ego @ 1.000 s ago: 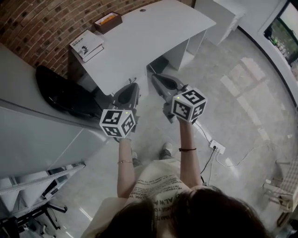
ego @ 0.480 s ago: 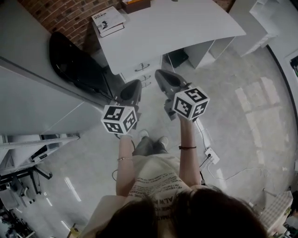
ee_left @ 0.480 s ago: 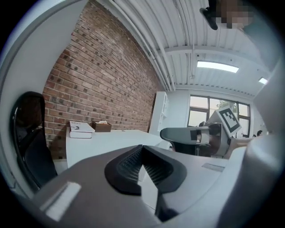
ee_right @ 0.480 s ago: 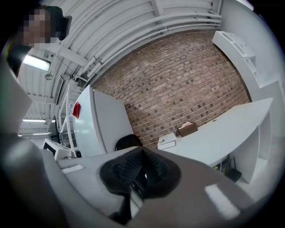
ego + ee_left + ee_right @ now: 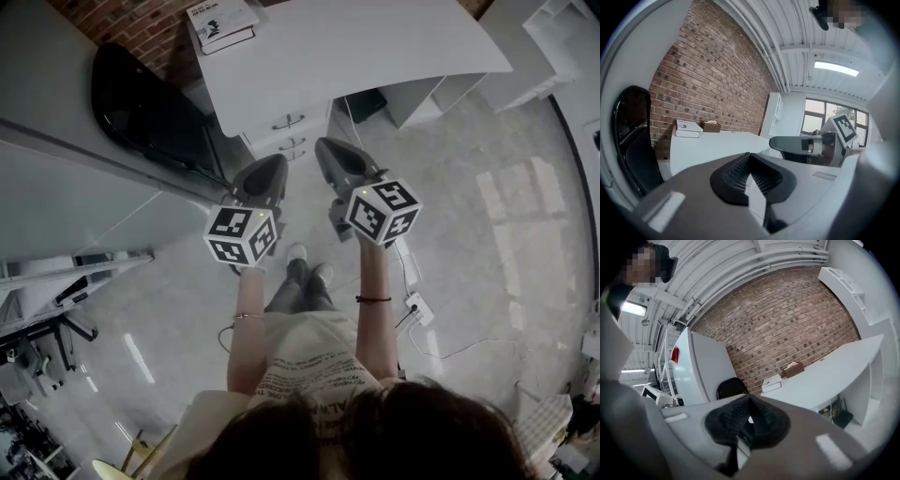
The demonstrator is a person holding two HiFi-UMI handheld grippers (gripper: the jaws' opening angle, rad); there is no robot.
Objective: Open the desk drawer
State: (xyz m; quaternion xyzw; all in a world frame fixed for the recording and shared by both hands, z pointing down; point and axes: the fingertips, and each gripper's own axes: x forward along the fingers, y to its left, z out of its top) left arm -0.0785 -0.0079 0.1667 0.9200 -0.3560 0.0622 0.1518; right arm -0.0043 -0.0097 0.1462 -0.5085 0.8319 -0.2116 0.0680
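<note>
1. The white desk [image 5: 375,47] stands against a brick wall.
2. The black chair [image 5: 141,103] sits just left of the desk.
3. The desk drawer [image 5: 281,122] sits under the desk's front edge, fully shut, handle facing the person.
4. The left gripper [image 5: 265,173] is held near the drawer front without touching it, its jaws pressed together on nothing.
5. The right gripper [image 5: 330,155], just beside it, is likewise closed and empty.
6. The book [image 5: 221,21] lies on the desk's left corner.
</note>
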